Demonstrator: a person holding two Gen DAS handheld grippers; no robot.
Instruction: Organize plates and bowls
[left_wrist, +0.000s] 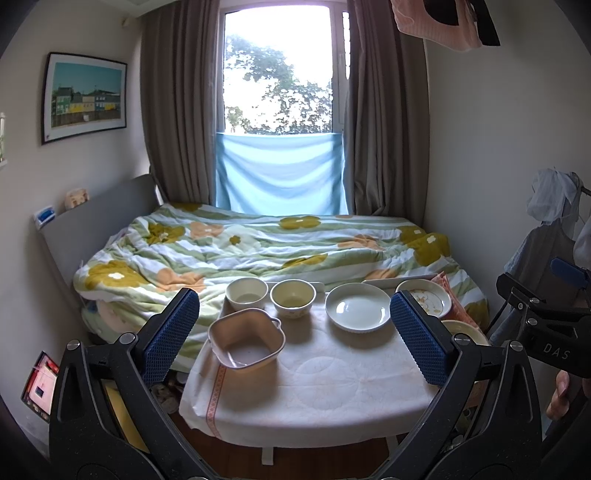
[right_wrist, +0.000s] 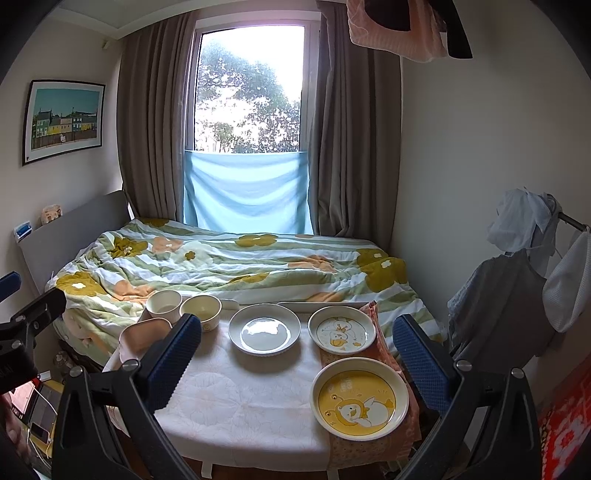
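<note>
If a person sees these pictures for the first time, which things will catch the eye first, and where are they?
First comes the bright window at the far wall, with a pale blue cloth across its lower part, and below it the bed under a flowered green and yellow quilt. Nearer, on the small table with a white cloth, the round yellow plate with a cartoon duck stands out at the right. Both the left gripper and the right gripper hang open and empty.

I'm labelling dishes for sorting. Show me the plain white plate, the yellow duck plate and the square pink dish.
plain white plate (right_wrist: 264, 334): right wrist view, on its flat centre.
yellow duck plate (right_wrist: 360, 402): right wrist view, on the duck picture.
square pink dish (left_wrist: 246, 343): left wrist view, on its inner wall.
</note>
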